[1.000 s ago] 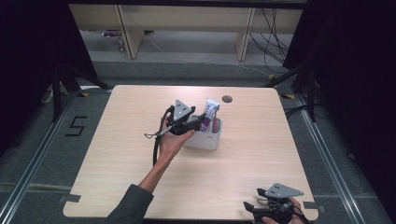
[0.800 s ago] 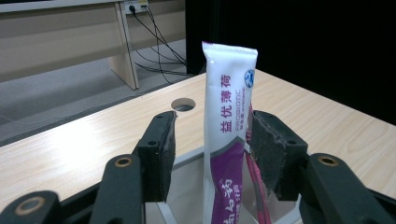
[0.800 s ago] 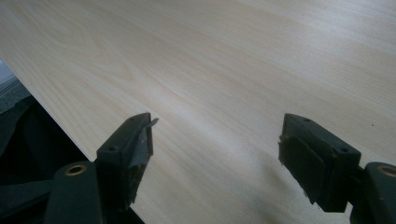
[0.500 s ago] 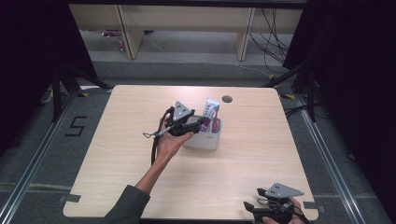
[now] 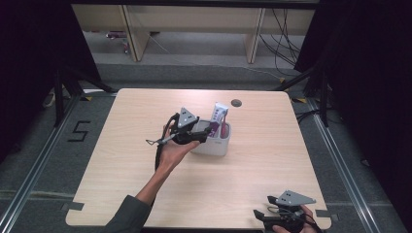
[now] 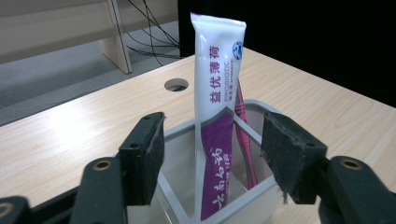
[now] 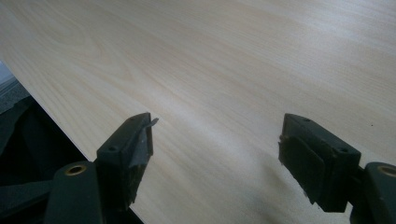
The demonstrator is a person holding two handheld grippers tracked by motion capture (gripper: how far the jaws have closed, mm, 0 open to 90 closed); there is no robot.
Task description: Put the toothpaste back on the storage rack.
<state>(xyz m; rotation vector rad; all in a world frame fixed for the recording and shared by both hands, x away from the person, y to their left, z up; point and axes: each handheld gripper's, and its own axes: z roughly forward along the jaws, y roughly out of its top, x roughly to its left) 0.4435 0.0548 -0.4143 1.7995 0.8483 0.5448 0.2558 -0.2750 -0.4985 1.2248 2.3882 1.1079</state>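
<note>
**Letting go of the toothpaste**

Standing upright in the grey holder [image 6: 261, 191] mid-table, the toothpaste tube [image 6: 217, 93] sits between the left gripper [image 6: 212, 154] pads, untouched; the jaws have just been opening. Right gripper [image 7: 215, 154] gapes wide, empty, near the table [image 7: 233, 56] edge.

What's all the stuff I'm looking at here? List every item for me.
toothpaste tube: one, white and purple, upright in the holder.
toothbrush: one, pink-red, in the holder behind the tube.
holder: one, pale grey, divided, mid-table.
table: one, light wood, round hole near its far edge.
shelving: pale wood, on the floor behind the table.
cables: several, black, on the floor far right.
left gripper: one, black, jaws open either side of the tube, not touching; they have just been opening.
right gripper: one, black, open, over the table's near right edge.
</note>
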